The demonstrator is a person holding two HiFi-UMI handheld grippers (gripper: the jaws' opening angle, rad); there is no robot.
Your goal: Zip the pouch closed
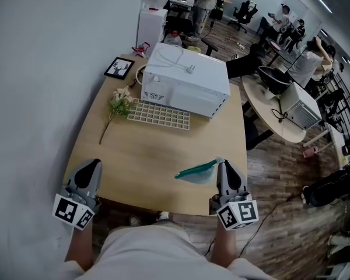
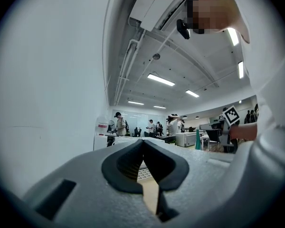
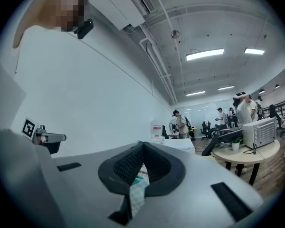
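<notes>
So, pouch (image 1: 197, 171): pale and see-through with a teal zip strip along its top edge, lying flat near the front right corner of the table; the strip slants from 8 o'clock up to 2 o'clock in the head view.
Table (image 1: 146, 174): light wood, bare around the pouch, with its front edge just below it.
Grid tray (image 1: 159, 115): at 11 o'clock from the pouch, well apart, flat against the foot of the white box.
White box (image 1: 186, 77): at 12 o'clock, at the far end of the table, with a cable and plug lying on top.
Flower sprig (image 1: 119, 107): at 10 o'clock, just left of the tray, stem trailing toward the near edge.
Picture frame (image 1: 119, 67): beyond the sprig, at the table's far left corner.
Room: plain pale wall on the left and wood floor (image 1: 280, 214) on the right. A round table (image 1: 268, 112) stands at 2 o'clock, and people work at desks farther back.
Right gripper (image 1: 223, 165): at 3 o'clock from the pouch, its tip just beside the strip's high end. The jaws are pressed together with nothing between the pads, and the pouch shows through the slot below them.
Left gripper (image 1: 94, 165): at 9 o'clock, well apart from the pouch near the table's left edge. The jaws are fully closed and empty, with bare wood seen through the slot.
</notes>
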